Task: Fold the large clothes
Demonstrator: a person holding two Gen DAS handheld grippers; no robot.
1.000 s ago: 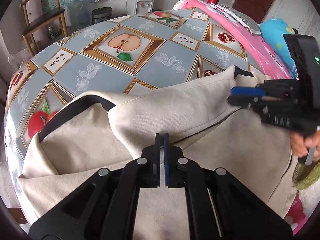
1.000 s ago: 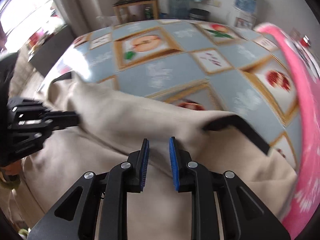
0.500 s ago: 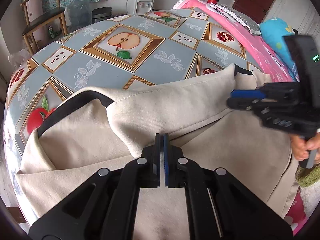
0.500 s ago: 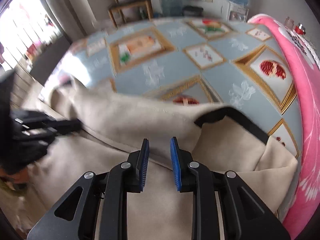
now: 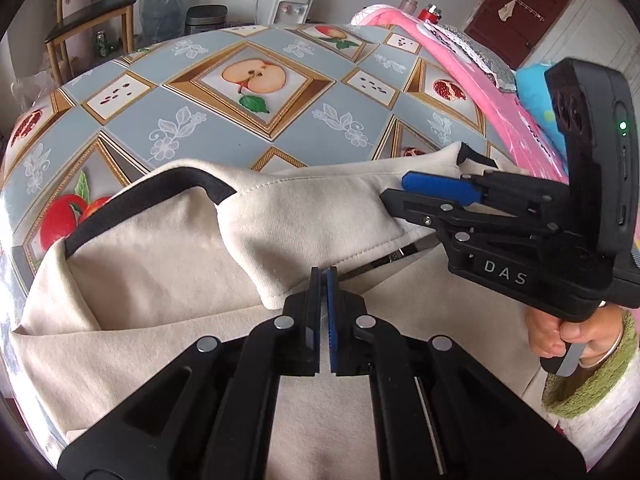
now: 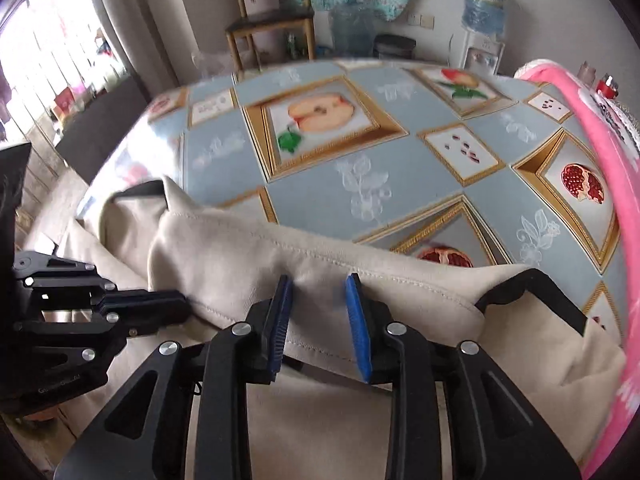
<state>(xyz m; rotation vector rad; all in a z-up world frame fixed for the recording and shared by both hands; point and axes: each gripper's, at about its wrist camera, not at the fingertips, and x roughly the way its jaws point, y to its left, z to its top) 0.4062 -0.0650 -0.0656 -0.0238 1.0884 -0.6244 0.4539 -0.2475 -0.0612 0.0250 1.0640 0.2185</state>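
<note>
Left wrist view first: the biggest thing here is the table, covered in a blue-grey oilcloth (image 5: pixel 224 128) printed with framed apples and pomegranates, with a pink quilt (image 5: pixel 472 92) heaped along its far right edge. Over the near half of that cloth lies the task's piece, a large cream garment (image 5: pixel 168 264) with black trim (image 5: pixel 132 204). Its upper part is doubled back toward the person, so a stitched hem (image 5: pixel 328 184) runs across the top of the fold, which to my eye is a first fold being laid down.

The left gripper (image 5: pixel 323 280) sits at the near edge of the flap with its jaws pressed together. The cream edge runs right up to the tips, but I cannot tell whether any cloth is pinched between them or whether the tongs merely rest there to pin the flap.

The right gripper (image 6: pixel 320 308) is farther along the same flap, near the black-edged corner (image 6: pixel 532 292). Its jaws are opening, with the folded cloth lying between the blue pads (image 6: pixel 358 320) and no longer squeezed; I judge it is letting go now that this end lies where it should.

In the left wrist view a hand (image 5: pixel 560 332) in a green cuff (image 5: pixel 600 368) grips that tool's handle.
</note>
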